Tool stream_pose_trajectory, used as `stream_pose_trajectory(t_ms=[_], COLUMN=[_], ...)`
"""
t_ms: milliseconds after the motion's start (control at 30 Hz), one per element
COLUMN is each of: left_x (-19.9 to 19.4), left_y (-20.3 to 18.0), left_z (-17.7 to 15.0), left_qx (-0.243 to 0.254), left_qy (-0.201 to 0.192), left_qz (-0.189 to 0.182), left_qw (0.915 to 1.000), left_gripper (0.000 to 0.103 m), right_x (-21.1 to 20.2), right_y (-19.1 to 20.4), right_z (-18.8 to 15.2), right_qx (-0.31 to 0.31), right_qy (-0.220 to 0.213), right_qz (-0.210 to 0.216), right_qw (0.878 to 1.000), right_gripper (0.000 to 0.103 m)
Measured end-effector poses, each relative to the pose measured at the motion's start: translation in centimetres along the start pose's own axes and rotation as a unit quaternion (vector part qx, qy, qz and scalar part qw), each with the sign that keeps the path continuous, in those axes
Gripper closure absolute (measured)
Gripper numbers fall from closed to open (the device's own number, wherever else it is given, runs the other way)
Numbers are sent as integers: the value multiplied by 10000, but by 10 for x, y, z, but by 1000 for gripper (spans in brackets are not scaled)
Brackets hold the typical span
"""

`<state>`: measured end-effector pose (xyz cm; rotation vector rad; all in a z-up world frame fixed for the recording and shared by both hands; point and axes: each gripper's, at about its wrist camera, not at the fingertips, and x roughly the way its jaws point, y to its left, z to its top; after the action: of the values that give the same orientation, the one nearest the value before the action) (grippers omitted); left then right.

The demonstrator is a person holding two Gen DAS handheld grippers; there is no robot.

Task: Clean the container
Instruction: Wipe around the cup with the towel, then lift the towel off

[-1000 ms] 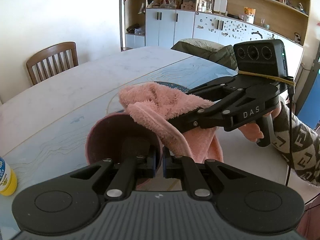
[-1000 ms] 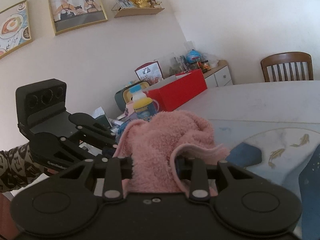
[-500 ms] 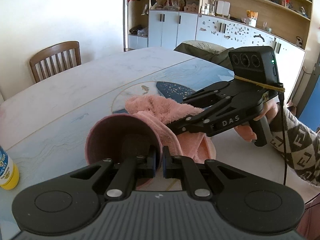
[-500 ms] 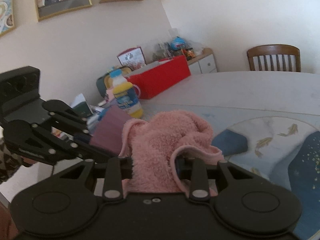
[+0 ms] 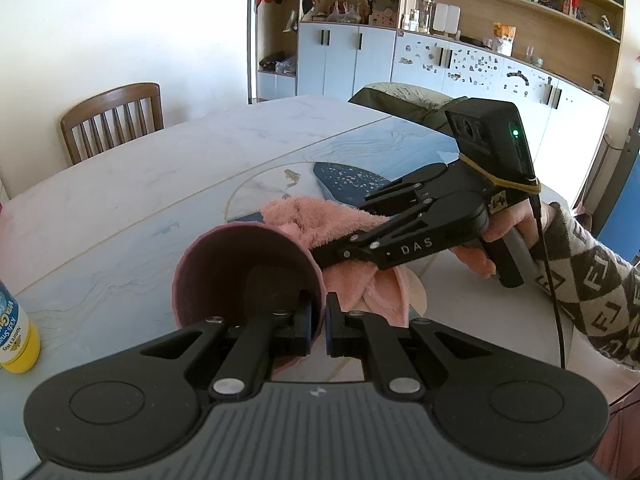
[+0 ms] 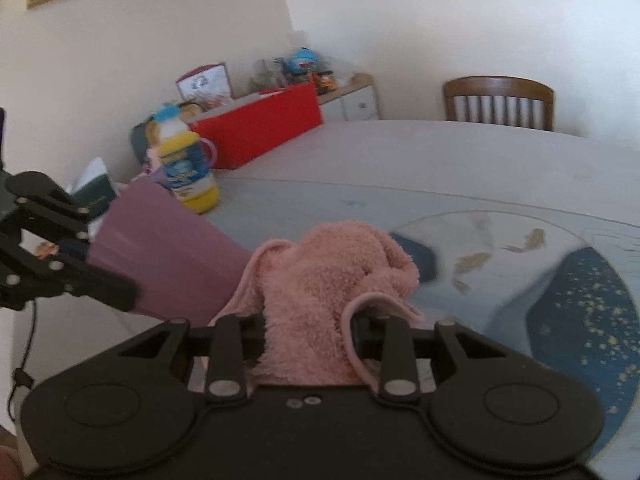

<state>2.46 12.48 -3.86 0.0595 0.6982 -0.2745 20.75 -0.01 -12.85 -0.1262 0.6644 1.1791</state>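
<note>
- right wrist view is motion-blurred; labels on the yellow bottle (image 6: 186,168) are unreadable, shelf clutter behind is smeared
- left gripper (image 5: 319,320) jaws nearly closed, pinching the near rim wall of the mauve cup (image 5: 244,276); one finger inside, one outside
- cup is tipped on its side in the air above the table (image 5: 120,208), mouth facing the left camera; smooth matte plastic, tapered, dark interior, bottom hard to make out
- in the right wrist view the cup (image 6: 168,260) shows its outer wall only; left gripper (image 6: 132,294) tips partly cut off at frame edge
- right gripper (image 6: 308,336) jaws held partly apart, clamped on a bunched pink towel (image 6: 332,280); fingertips buried in the pile, hidden
- towel (image 5: 320,220) is fluffy fleece with a smooth hem, sits just beside the cup's outer right wall, outside the mouth; contact cannot be confirmed
- right gripper (image 5: 320,254) tip hidden behind the cup rim in the left wrist view
- hand (image 5: 516,224) in a checked knit sleeve grips the handle
- table is glossy, marble look with fish print
- wooden slat chair (image 5: 114,120) behind
</note>
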Motion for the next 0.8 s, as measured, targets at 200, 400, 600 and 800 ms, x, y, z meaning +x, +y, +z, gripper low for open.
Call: stream_pose_trajectory(t_ms=[200,400,600,800], left_x=[-3,-2,-2,-3], left_y=[3,2,4,6], left_z=[-3,-4,-4,-5], left_qx=[-71,-85,-103,-98], left_qy=[-35,-61,-68,-86], left_qz=[-22,-23,-47,-56], left_qw=[10000,9999,9999,9999], left_gripper=[97,97,97,97], right_x=[-19,-31,-32,-25], right_y=[-8,-5,10,19], right_z=[2,6,10,13], right_qx=[210,202,35,-106], right_qy=[-399,-653,-646,-463], right_qz=[283,850,1298,1368], right_qw=[9986,9940,9894,9895], right_gripper=[72,72,72,71])
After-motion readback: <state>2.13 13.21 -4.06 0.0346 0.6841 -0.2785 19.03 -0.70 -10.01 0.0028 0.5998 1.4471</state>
